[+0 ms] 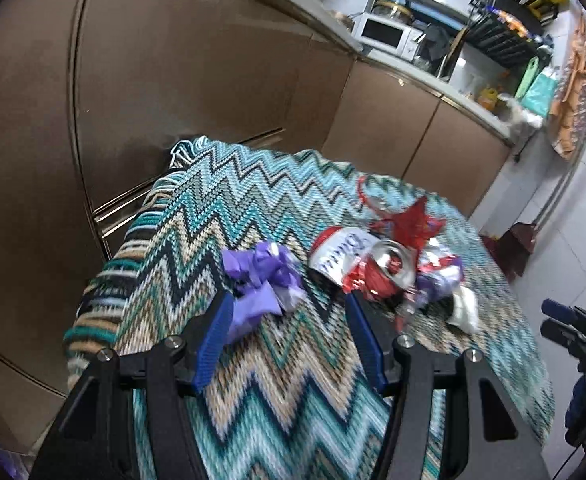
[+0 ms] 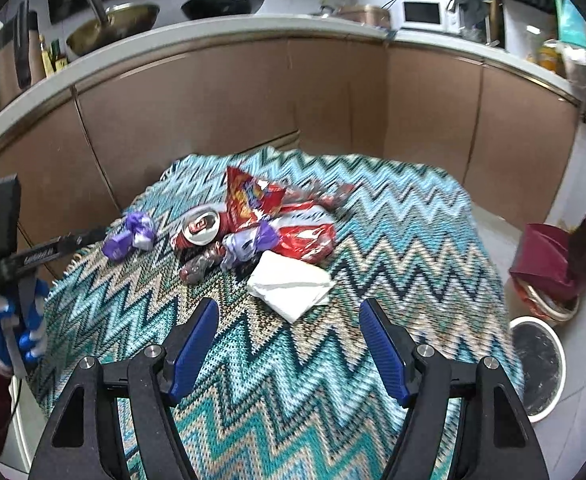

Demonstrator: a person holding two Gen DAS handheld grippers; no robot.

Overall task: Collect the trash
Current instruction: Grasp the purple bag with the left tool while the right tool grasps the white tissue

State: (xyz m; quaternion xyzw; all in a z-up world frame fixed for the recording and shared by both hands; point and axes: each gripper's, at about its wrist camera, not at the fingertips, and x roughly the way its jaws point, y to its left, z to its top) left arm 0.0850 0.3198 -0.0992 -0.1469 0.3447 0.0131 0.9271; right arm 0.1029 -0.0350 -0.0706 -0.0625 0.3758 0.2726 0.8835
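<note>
Trash lies in a heap on a table under a zigzag cloth (image 2: 293, 380). A crumpled purple wrapper (image 1: 261, 276) lies apart at the left, just ahead of my left gripper (image 1: 289, 304), which is open; its left finger is close beside the wrapper. My right gripper (image 2: 289, 308) is open, with a folded white napkin (image 2: 289, 284) just beyond its fingertips. Behind the napkin lie a crushed red and white can (image 2: 201, 226), a second purple wrapper (image 2: 249, 244), a red snack bag (image 2: 253, 200) and a red foil wrapper (image 2: 305, 236). Neither gripper holds anything.
Brown kitchen cabinets (image 2: 221, 100) curve close behind the table. On the floor at the right stands a white-rimmed bin with a dark liner (image 2: 537, 368), and beyond it a dark red bag (image 2: 549, 256). A gloved hand (image 2: 9, 320) holds the left gripper at the table's left edge.
</note>
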